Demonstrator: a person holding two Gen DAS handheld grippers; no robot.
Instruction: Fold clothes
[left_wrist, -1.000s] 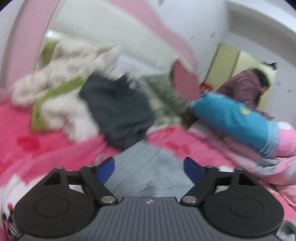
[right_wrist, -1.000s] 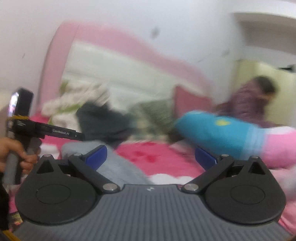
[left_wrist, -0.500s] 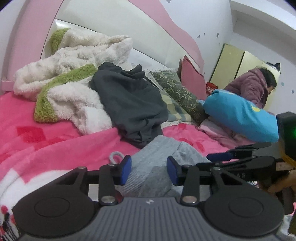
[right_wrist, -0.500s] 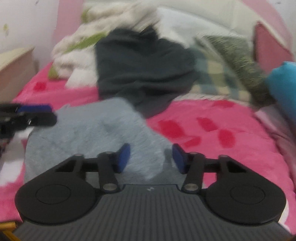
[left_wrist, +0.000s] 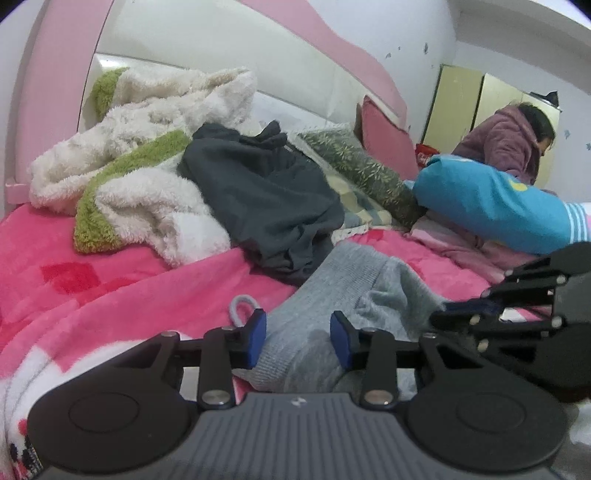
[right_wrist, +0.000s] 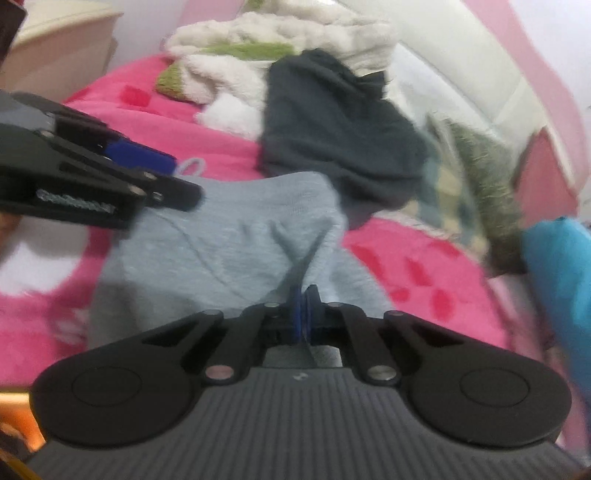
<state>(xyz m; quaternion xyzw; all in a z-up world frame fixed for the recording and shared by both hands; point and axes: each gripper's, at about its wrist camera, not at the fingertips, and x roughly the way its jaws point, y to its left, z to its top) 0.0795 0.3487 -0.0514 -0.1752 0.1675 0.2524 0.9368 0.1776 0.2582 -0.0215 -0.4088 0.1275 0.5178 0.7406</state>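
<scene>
Grey knit garment (left_wrist: 354, 291) on pink fleece bed (left_wrist: 110, 280), below dark grey garment (left_wrist: 266, 199).
Right gripper (right_wrist: 302, 310) fingers together, clamped on grey cloth fold; left gripper (left_wrist: 297, 338) fingers closing, grey cloth edge between them.

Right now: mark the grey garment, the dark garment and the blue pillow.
grey garment (left_wrist: 354, 280): left wrist view, ribbed middle.
dark garment (left_wrist: 266, 192): left wrist view, centre of the heap.
blue pillow (left_wrist: 491, 206): left wrist view, its blue side.
</scene>
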